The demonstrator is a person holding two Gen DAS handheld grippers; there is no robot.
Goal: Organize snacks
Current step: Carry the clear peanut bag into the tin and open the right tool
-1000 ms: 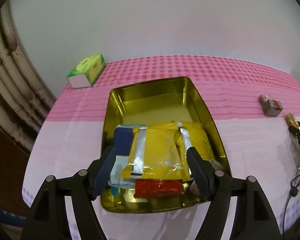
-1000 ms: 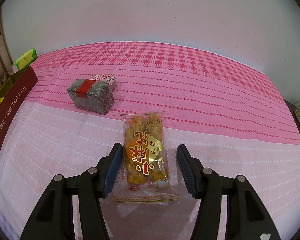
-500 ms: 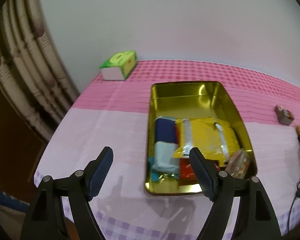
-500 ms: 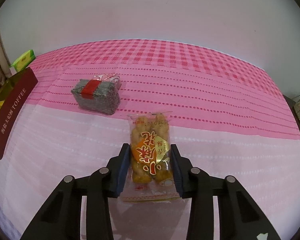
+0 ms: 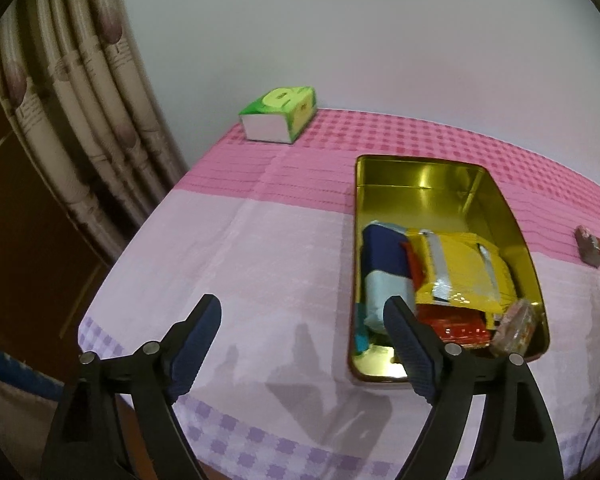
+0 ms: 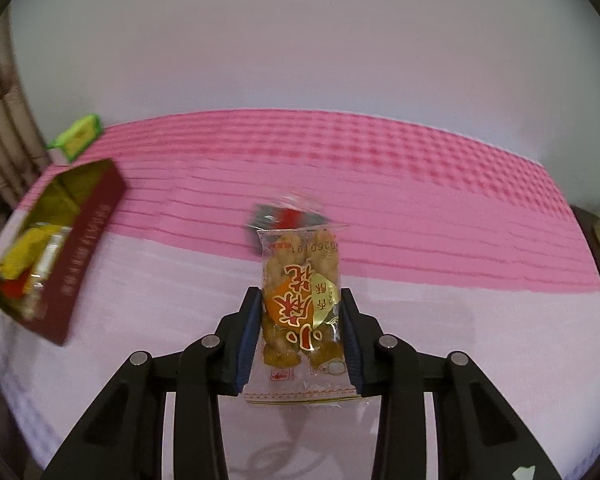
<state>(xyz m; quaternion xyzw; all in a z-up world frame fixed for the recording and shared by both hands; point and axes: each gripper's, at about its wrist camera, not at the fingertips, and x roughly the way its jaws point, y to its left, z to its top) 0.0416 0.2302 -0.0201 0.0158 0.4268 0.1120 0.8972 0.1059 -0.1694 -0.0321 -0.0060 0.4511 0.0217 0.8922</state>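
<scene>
Tin (image 5: 496,196) first, from the left wrist view: a gold, open box lies on the pink tablecloth (image 5: 260,248), its far half bare, its near half crowded with a yellow foil packet (image 5: 460,276), a blue-and-pale packet (image 5: 384,276), a red wrapper (image 5: 456,326) and a small clear-wrapped sweet (image 5: 518,326) leaning at the near right corner. The left gripper (image 5: 304,320) hangs beside the tin over bare cloth, its jaws opening with nothing between them. A green tissue box (image 5: 282,114) stands at the far edge. From the right wrist view, the right gripper (image 6: 300,320) is pressed tight on a clear packet of fried dough twists (image 6: 300,292), lifted clear of the cloth; behind it lies a grey wrapped snack with a red band (image 6: 286,216), blurred. The tin (image 6: 88,240) is off to the left. I'd say the packet should travel flat and go down in the tin's bare far half, released only once low, so it doesn't slide onto the pile.
</scene>
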